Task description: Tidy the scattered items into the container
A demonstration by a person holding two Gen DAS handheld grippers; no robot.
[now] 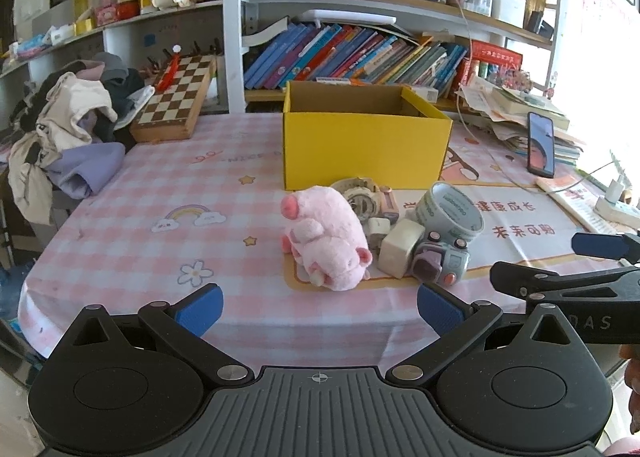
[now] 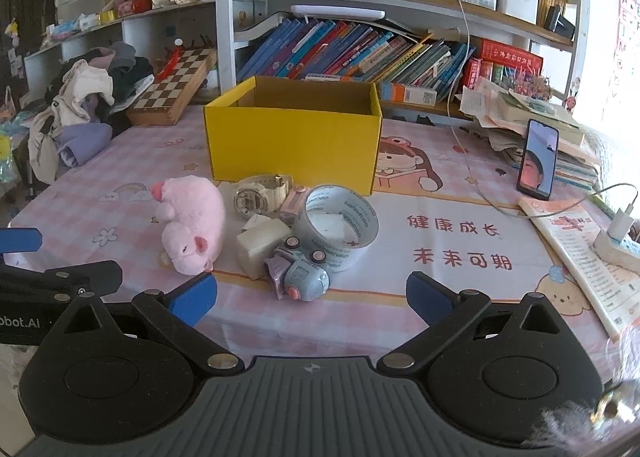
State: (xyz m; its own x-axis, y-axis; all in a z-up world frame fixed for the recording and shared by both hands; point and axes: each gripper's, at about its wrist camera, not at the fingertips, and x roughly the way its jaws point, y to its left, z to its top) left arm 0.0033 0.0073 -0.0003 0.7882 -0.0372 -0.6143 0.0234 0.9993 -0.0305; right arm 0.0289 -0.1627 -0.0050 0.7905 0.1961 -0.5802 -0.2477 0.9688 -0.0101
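An open yellow cardboard box (image 1: pixel 366 145) (image 2: pixel 292 145) stands mid-table. In front of it lies a cluster: a pink plush pig (image 1: pixel 326 237) (image 2: pixel 192 223), a cream wristwatch (image 1: pixel 358 195) (image 2: pixel 260 195), a roll of grey tape (image 1: pixel 450 213) (image 2: pixel 342 227), a cream block (image 1: pixel 400 247) (image 2: pixel 260 245) and a small grey-purple toy car (image 1: pixel 442 261) (image 2: pixel 302 277). My left gripper (image 1: pixel 320 311) is open and empty, near the table's front edge, short of the pig. My right gripper (image 2: pixel 312 297) is open and empty, just short of the toy car.
A pile of clothes (image 1: pixel 68 125) and a chessboard box (image 1: pixel 176 97) sit at the left rear. A propped phone (image 2: pixel 538 159), paper stacks, a booklet (image 2: pixel 576 253) and a charger with cable lie at the right. Bookshelves stand behind the table.
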